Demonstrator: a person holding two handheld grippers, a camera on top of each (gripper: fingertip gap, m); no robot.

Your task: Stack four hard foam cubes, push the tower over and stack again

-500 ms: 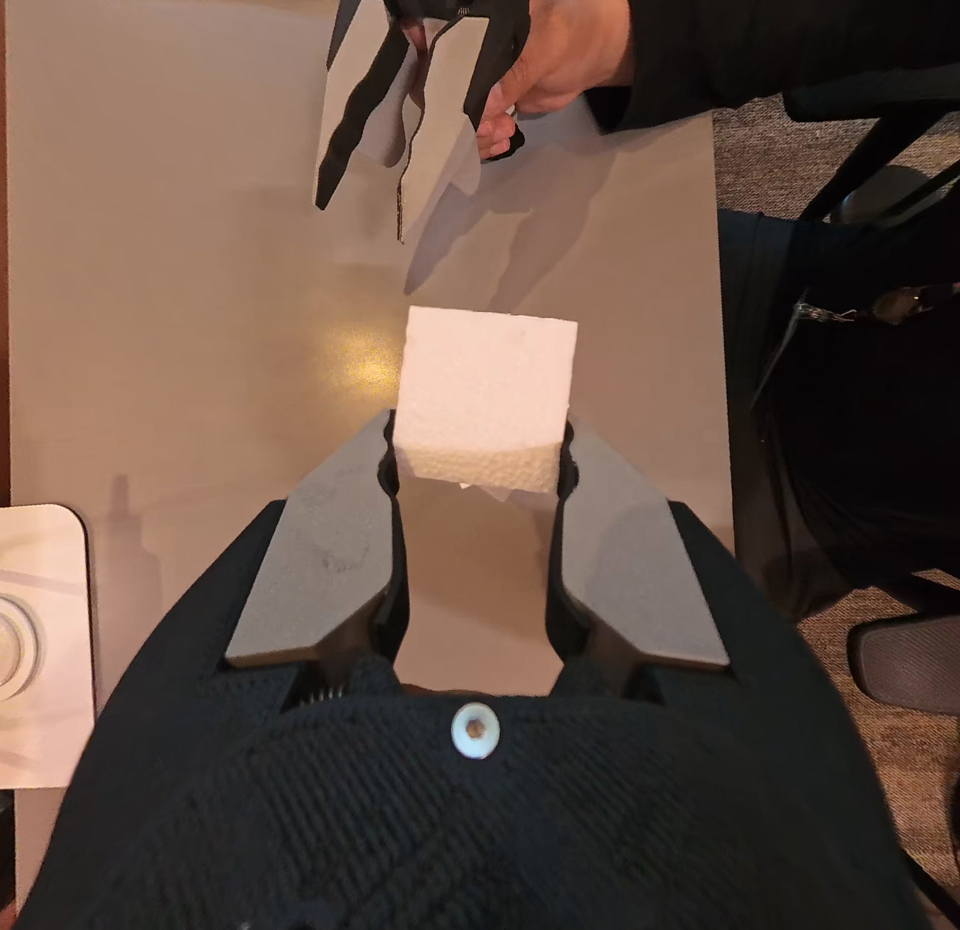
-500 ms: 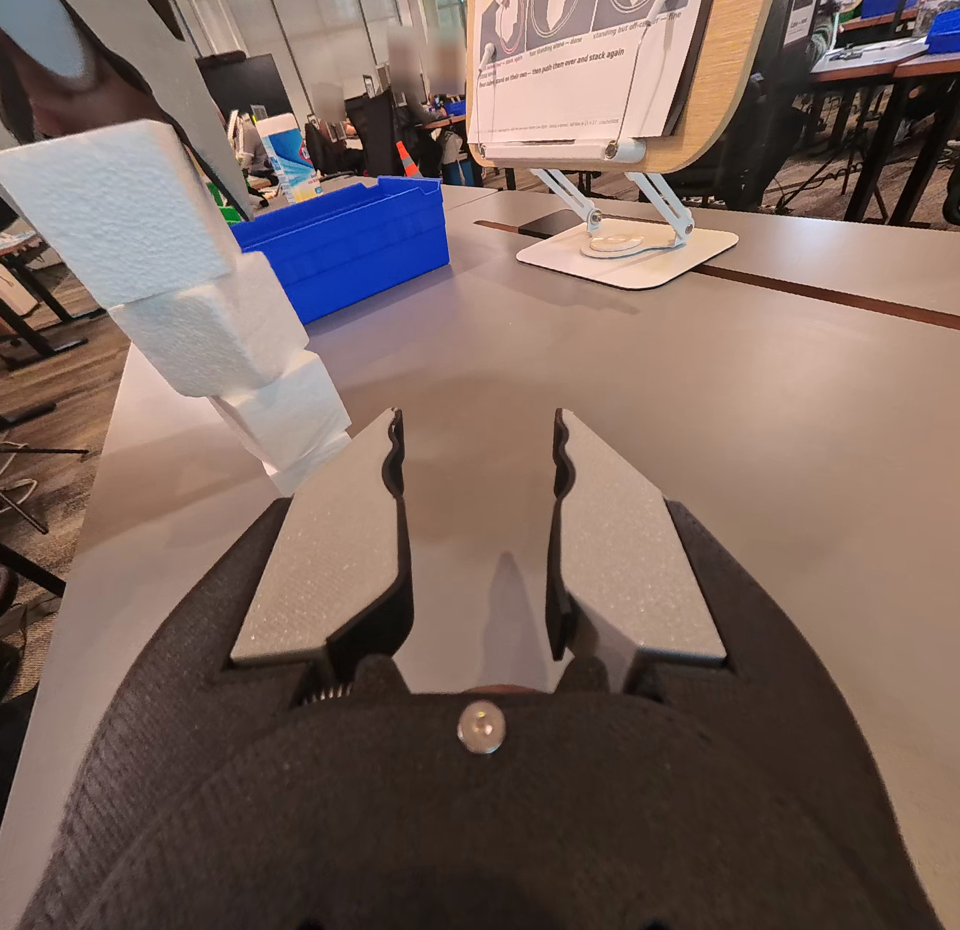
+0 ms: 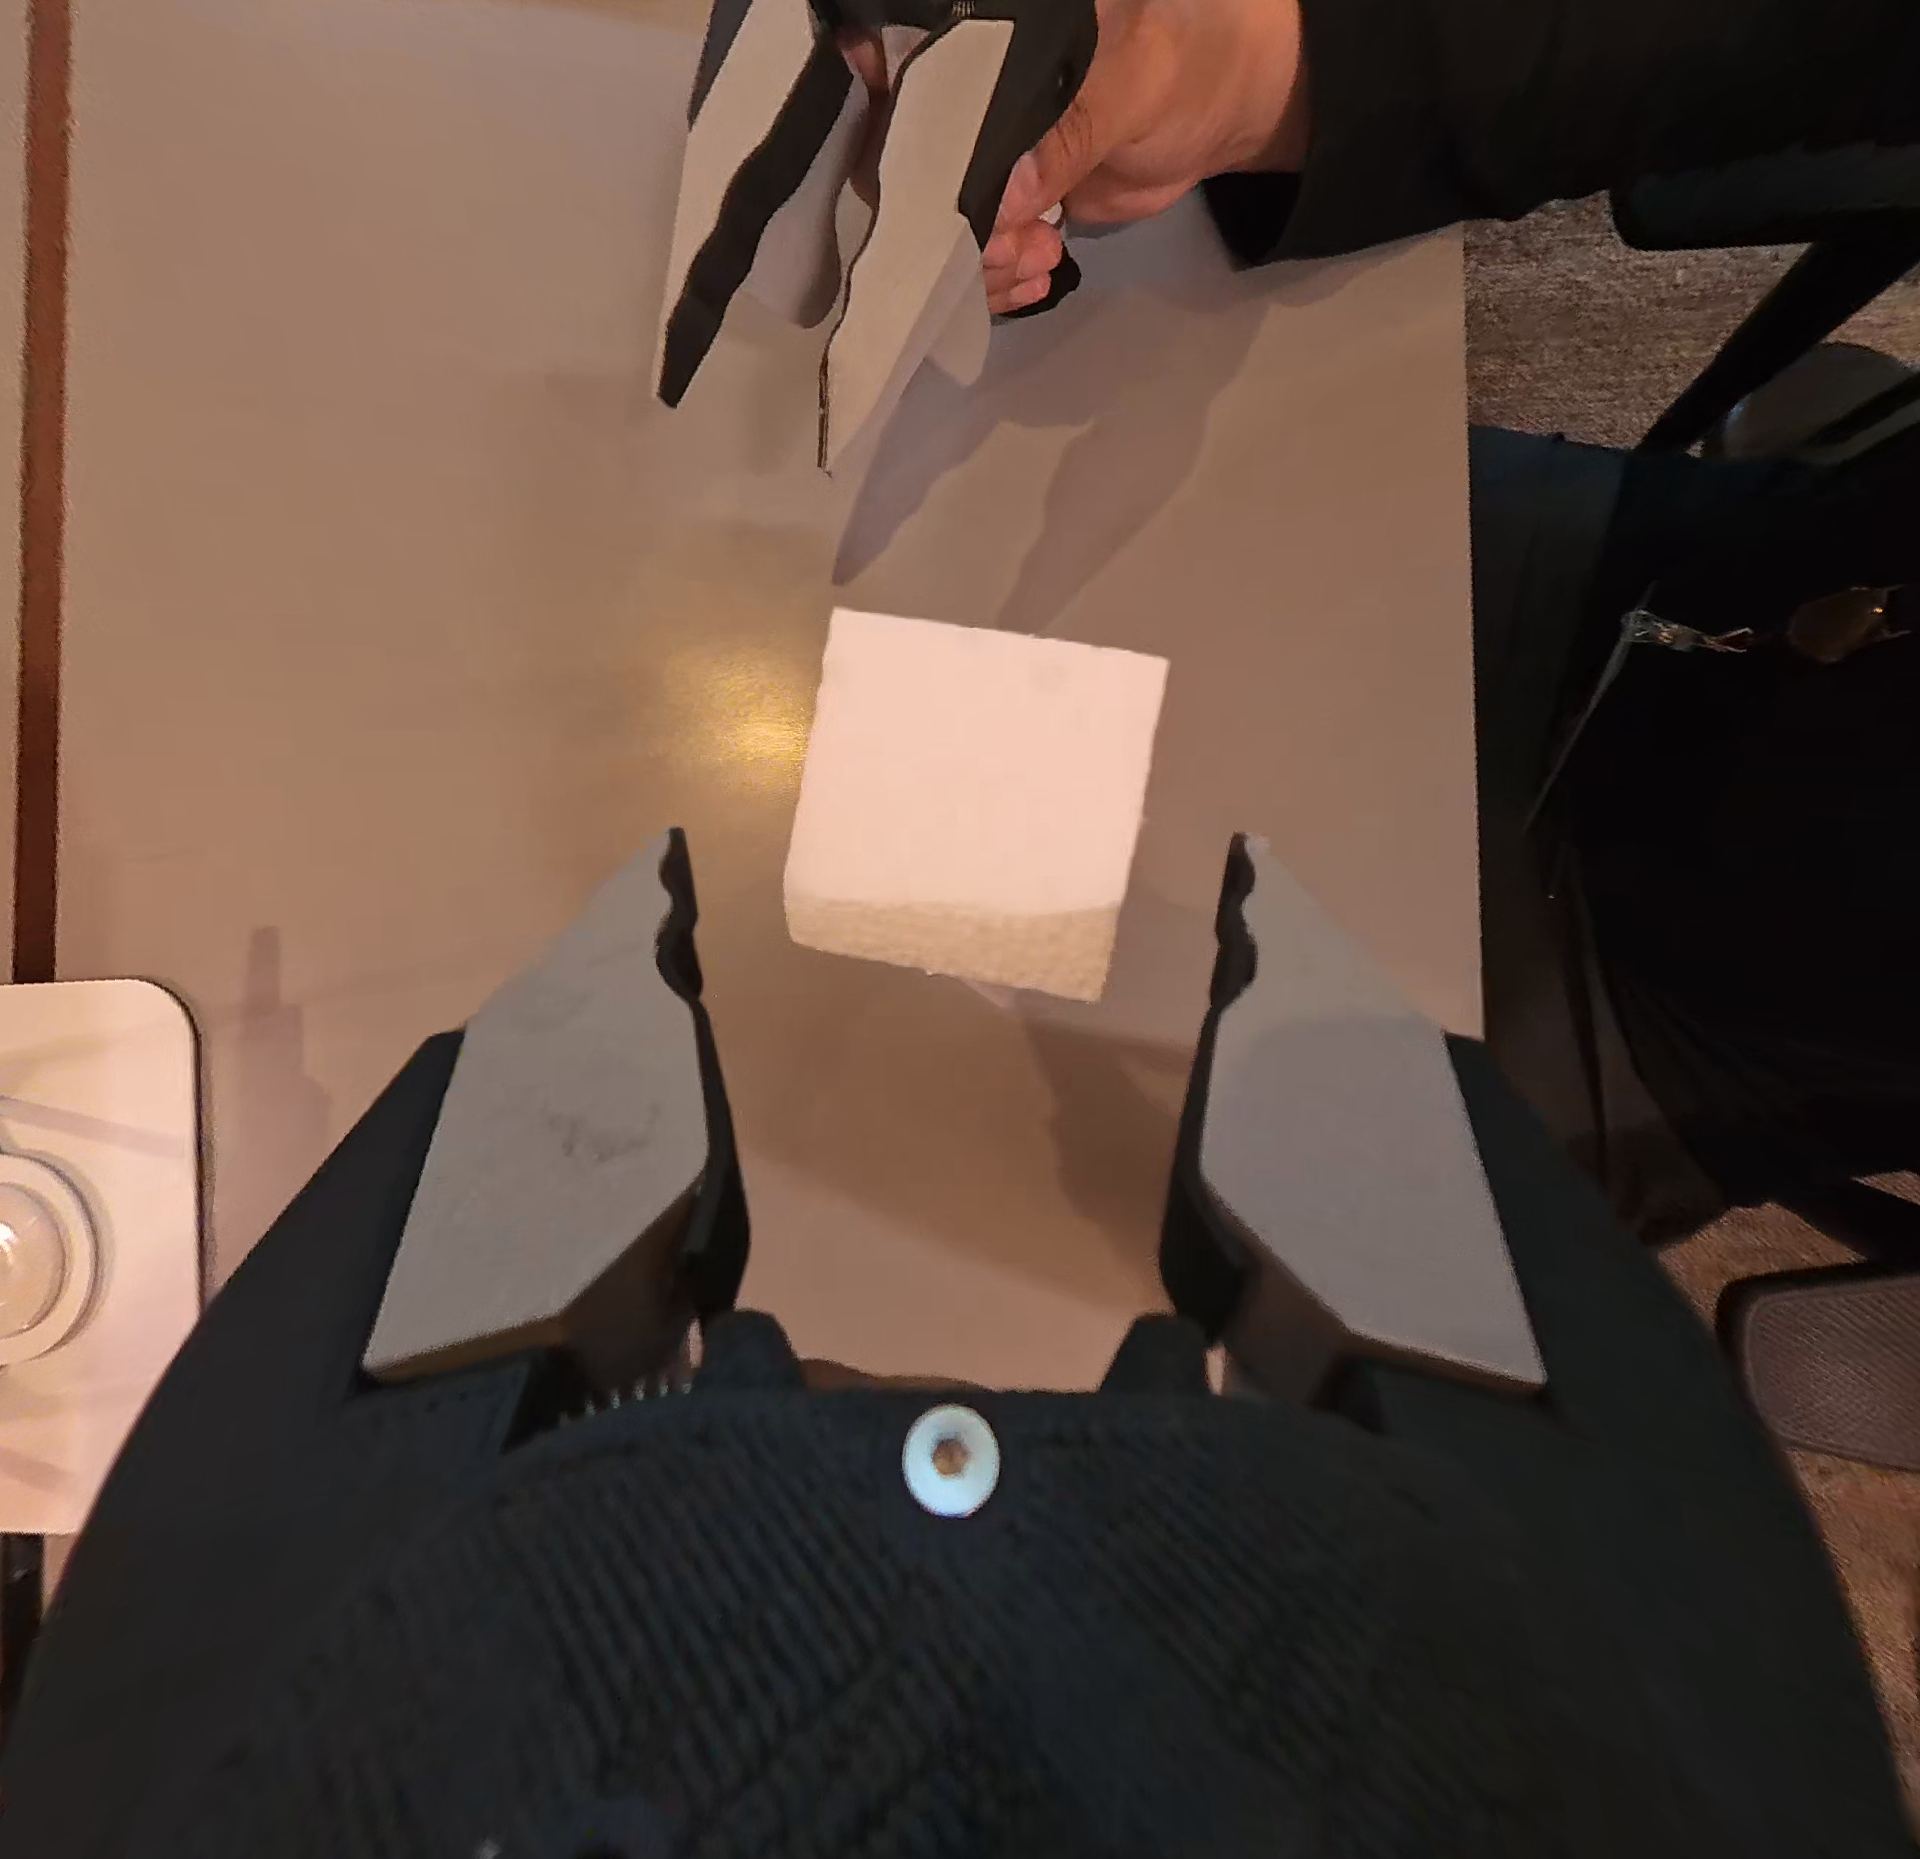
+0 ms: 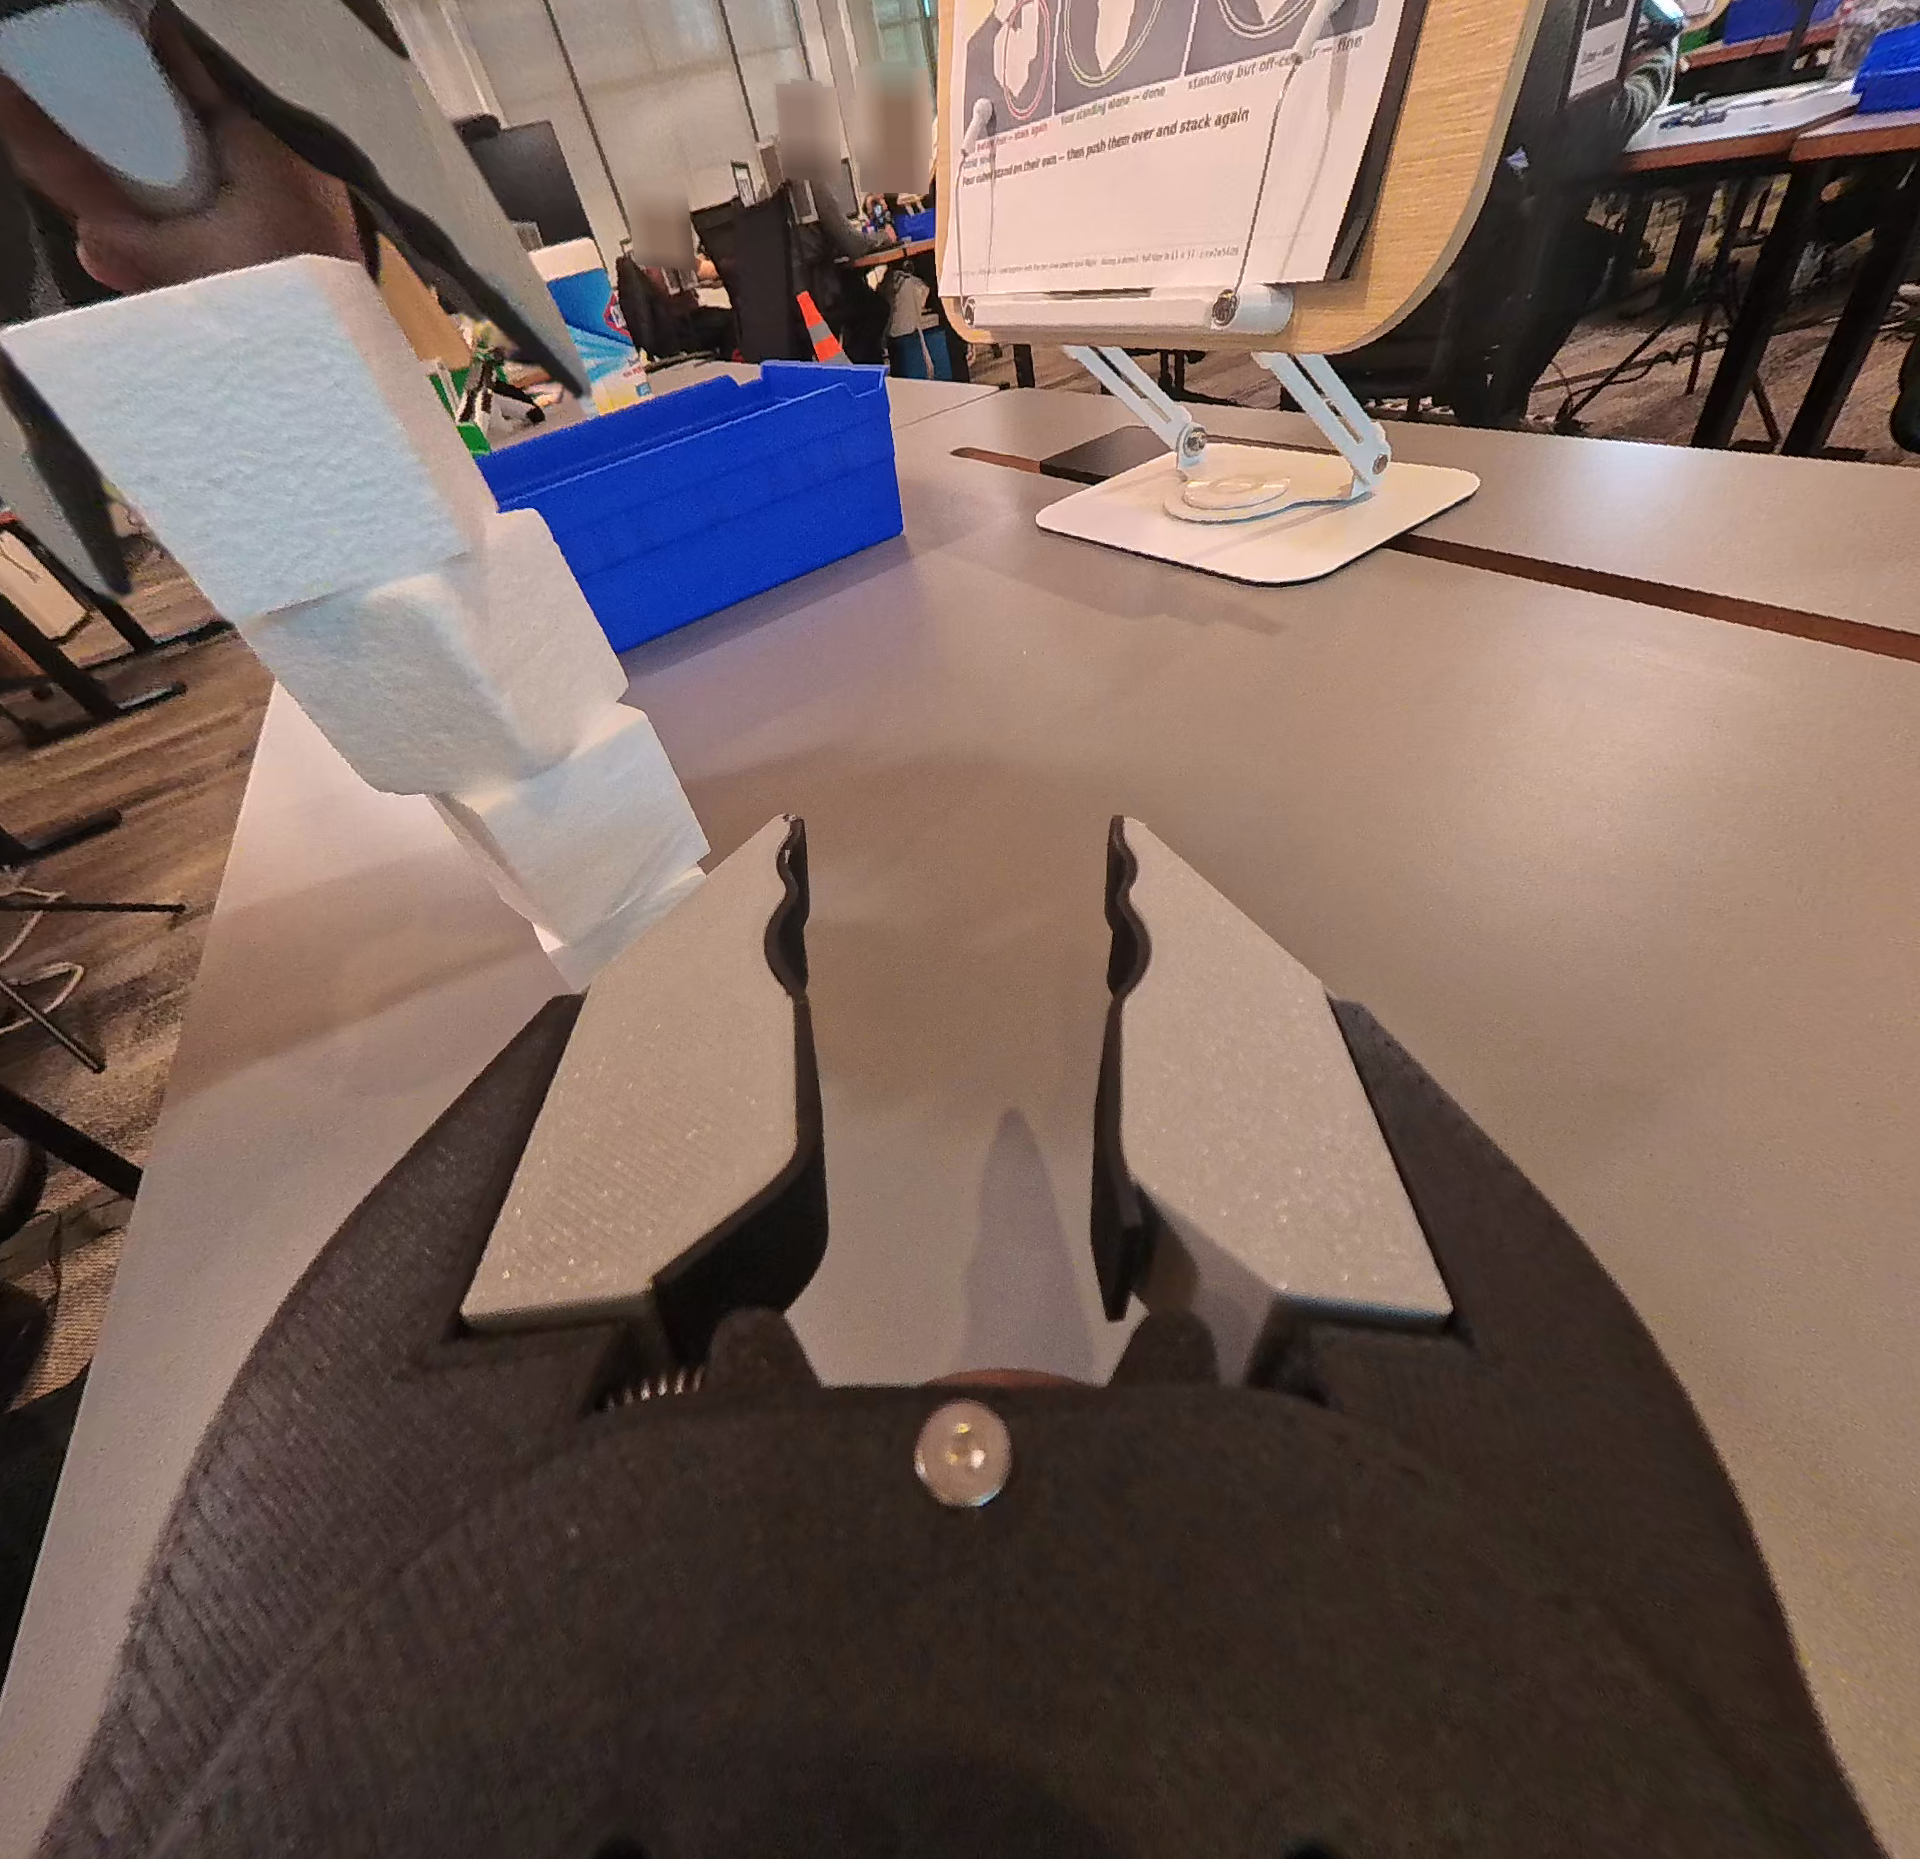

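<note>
The left gripper (image 3: pixel 956 848), a black two-finger tong with grey plastic pads, is hanging above the tower with its jaws standing wide apart and gripping nothing; the top white hard foam cube (image 3: pixel 977 801) is sitting centre frame in the left wrist view, between and just beyond the fingertips, with a clear gap on either side. The right gripper (image 4: pixel 956 833), of the same make, is resting low over the grey table (image 4: pixel 1455 874) with its jaws parted and nothing between them; in the left wrist view it is showing at the upper centre, held by a hand (image 3: pixel 1164 116) in a dark sleeve, well apart from the cube. In the right wrist view the tower of white foam cubes (image 4: pixel 436 604) is occupying the left of the frame: four blocks are appearing stacked one upon another, each slightly offset or turned against its neighbour, the lowest partly hidden behind the left finger. Assessment: one stacking round appears complete, the tower apparently standing unsupported. Whether this is the first or the second stack cannot be told. If the first, the push-over and restacking are outstanding. A blue plastic bin (image 4: pixel 707 500) and a white document stand (image 4: pixel 1257 500) are sitting farther back on the table, clear of the work.
</note>
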